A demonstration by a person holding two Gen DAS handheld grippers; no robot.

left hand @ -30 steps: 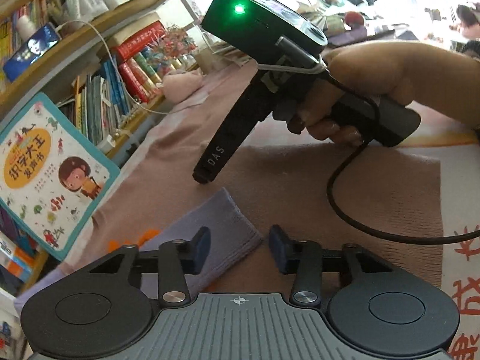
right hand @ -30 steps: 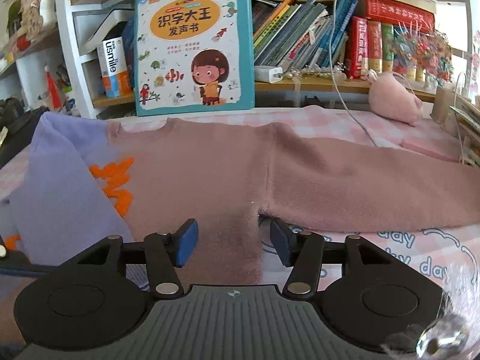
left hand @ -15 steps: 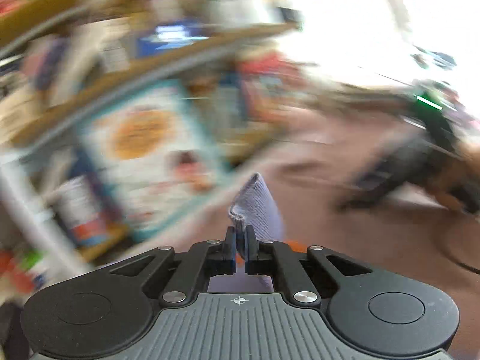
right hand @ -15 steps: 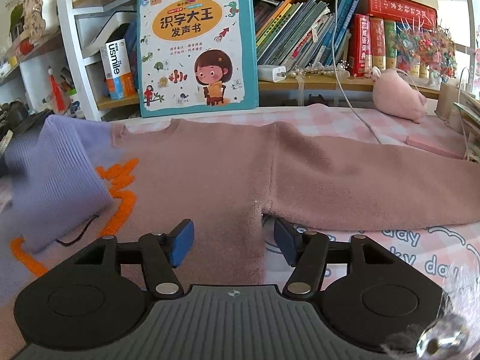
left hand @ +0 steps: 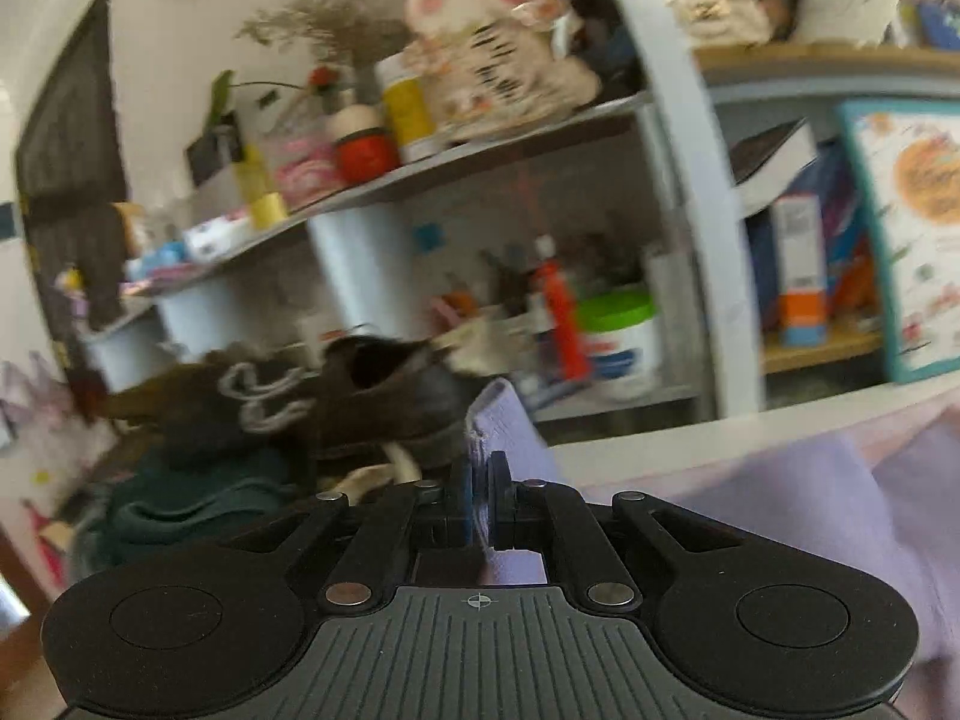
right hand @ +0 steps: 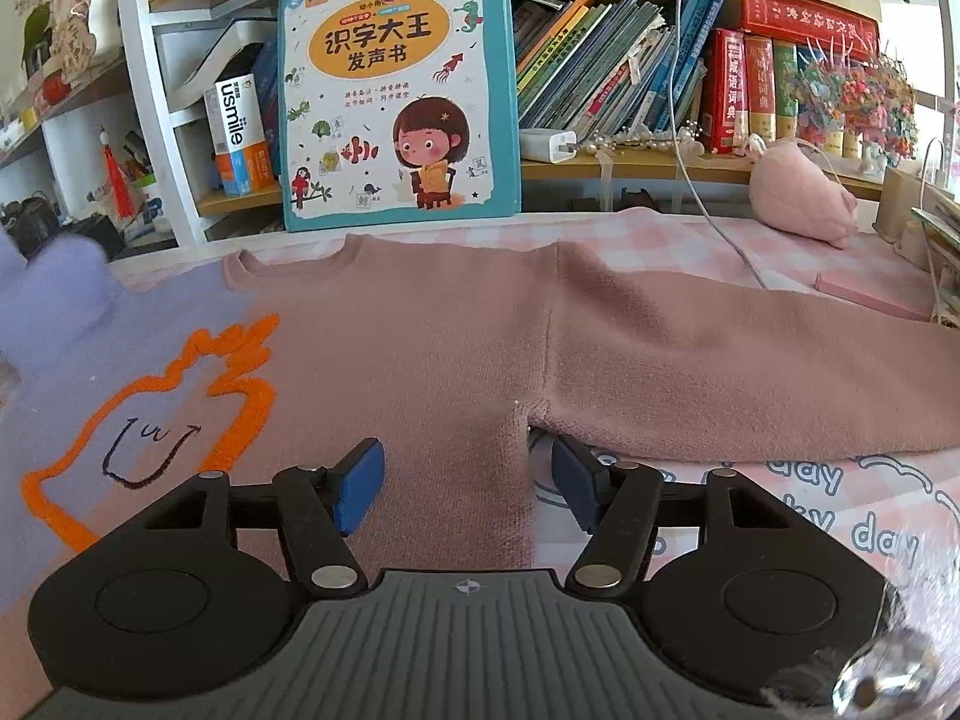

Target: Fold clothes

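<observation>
A child's two-tone sweater [right hand: 420,348] lies spread flat on a pink checked cloth [right hand: 810,516] printed with the word "day", its body directly ahead of the right gripper [right hand: 465,483]. The knit is dusty pink across the chest and the long sleeve that stretches away to the gripper's right, and lilac on the half to its left, where an orange outline figure [right hand: 150,408] with a thin black smile is stitched. The ribbed round neckline faces a teal picture book [right hand: 396,84] propped against the bookshelf beyond. The right gripper hovers with its blue-padded jaws spread wide and holding nothing, the sweater's pink side edge and underarm seam lying between them. The left gripper [left hand: 478,495] has its jaws pinched tight on a fold of the lilac sleeve [left hand: 510,420], whose ribbed cuff stands up just past the fingertips while the rest trails away to the gripper's right.
</observation>
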